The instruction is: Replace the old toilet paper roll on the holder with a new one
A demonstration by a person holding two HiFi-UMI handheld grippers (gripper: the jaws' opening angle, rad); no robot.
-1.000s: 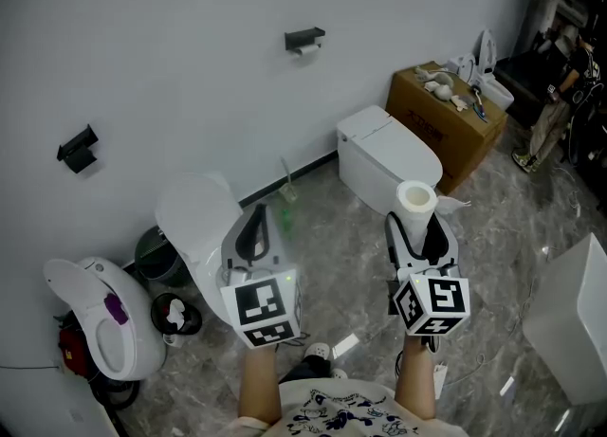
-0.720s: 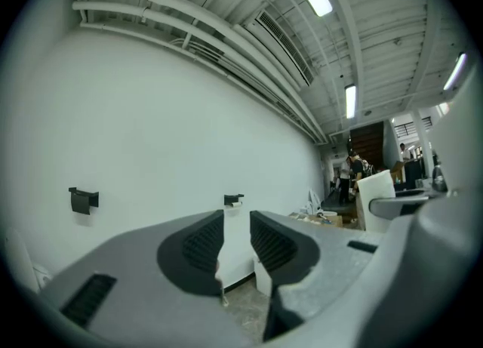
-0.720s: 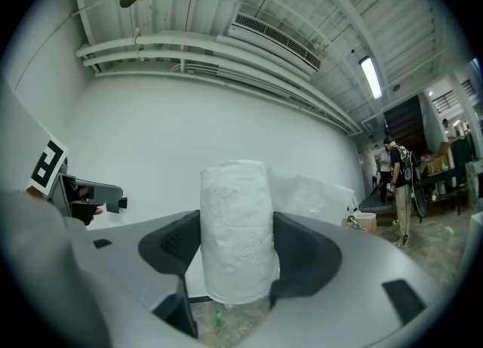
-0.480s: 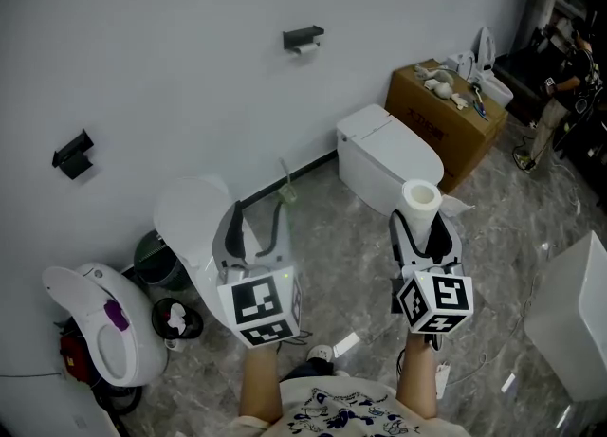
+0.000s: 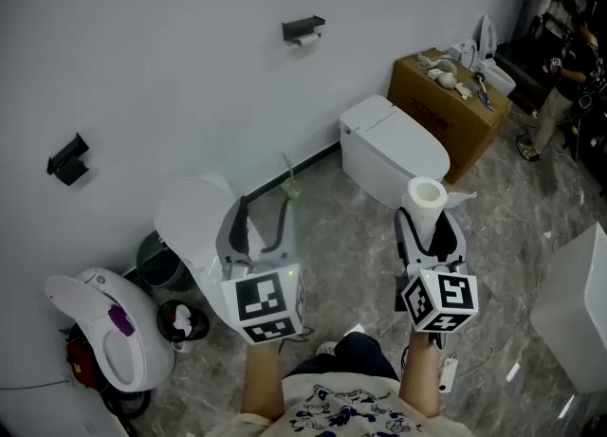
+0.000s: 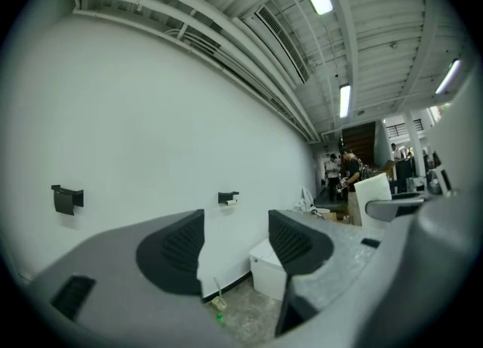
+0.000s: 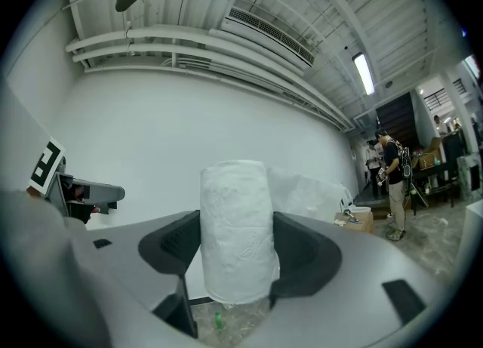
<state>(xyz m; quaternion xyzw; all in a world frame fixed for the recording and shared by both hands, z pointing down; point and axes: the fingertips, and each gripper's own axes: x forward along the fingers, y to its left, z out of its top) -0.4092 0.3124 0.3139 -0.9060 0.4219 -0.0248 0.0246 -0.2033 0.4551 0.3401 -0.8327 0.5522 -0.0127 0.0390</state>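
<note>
Facing a white wall point(image 5: 171, 56) and its holder point(image 5: 303, 27) over grey marbled floor point(image 5: 341, 255), left tongs point(image 5: 263, 212) have just been opening wide, empty; right tongs point(image 5: 427, 220) clamp a toilet roll point(image 5: 426, 196).

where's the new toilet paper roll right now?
The new roll stands upright, clamped in the right gripper, at the head view's right, just this side of the white toilet.
</note>
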